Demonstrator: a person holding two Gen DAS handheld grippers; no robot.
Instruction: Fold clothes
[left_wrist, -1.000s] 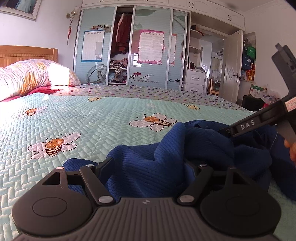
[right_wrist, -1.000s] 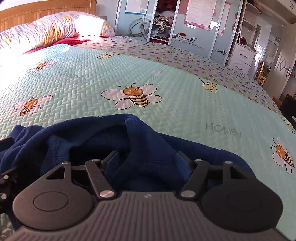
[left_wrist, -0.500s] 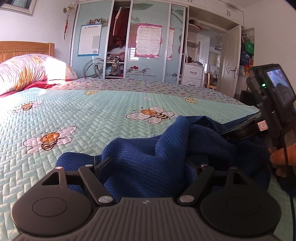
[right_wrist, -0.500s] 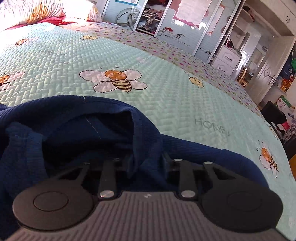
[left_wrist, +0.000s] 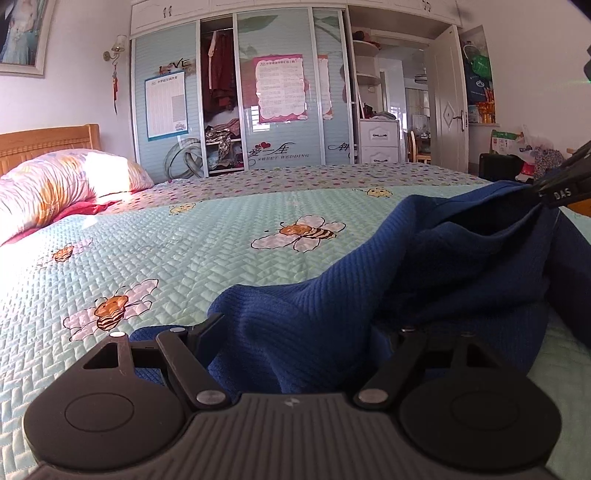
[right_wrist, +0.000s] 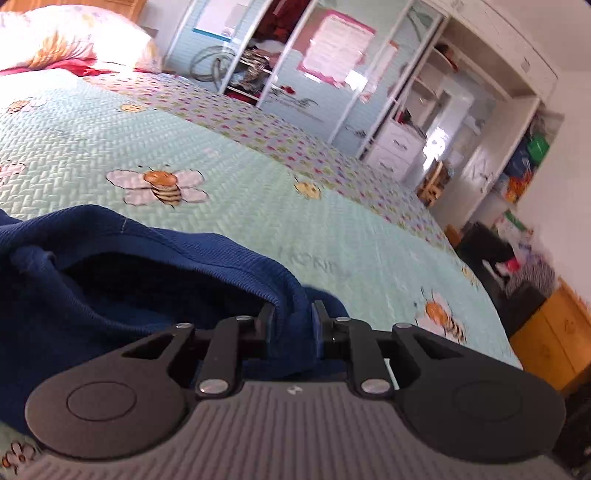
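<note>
A blue sweater (left_wrist: 332, 317) lay in a rumpled heap near the edge of the bed (left_wrist: 221, 254), on the bee-print quilt, not yet spread flat for folding. The right tongs (right_wrist: 291, 325) were closing on a fold of its ribbed edge, the cloth pinched between the two pads and drawn up into a taut ridge; it looked as though that hold was meant to lift and pull the sweater out straight. In the left view those same tongs (left_wrist: 554, 188) showed at the far right, with the knit stretched up to them. The left tongs (left_wrist: 306, 332) stood wide open, low over the near part of the heap, cloth bunched between the fingers but not gripped, likely waiting to take a second corner.
</note>
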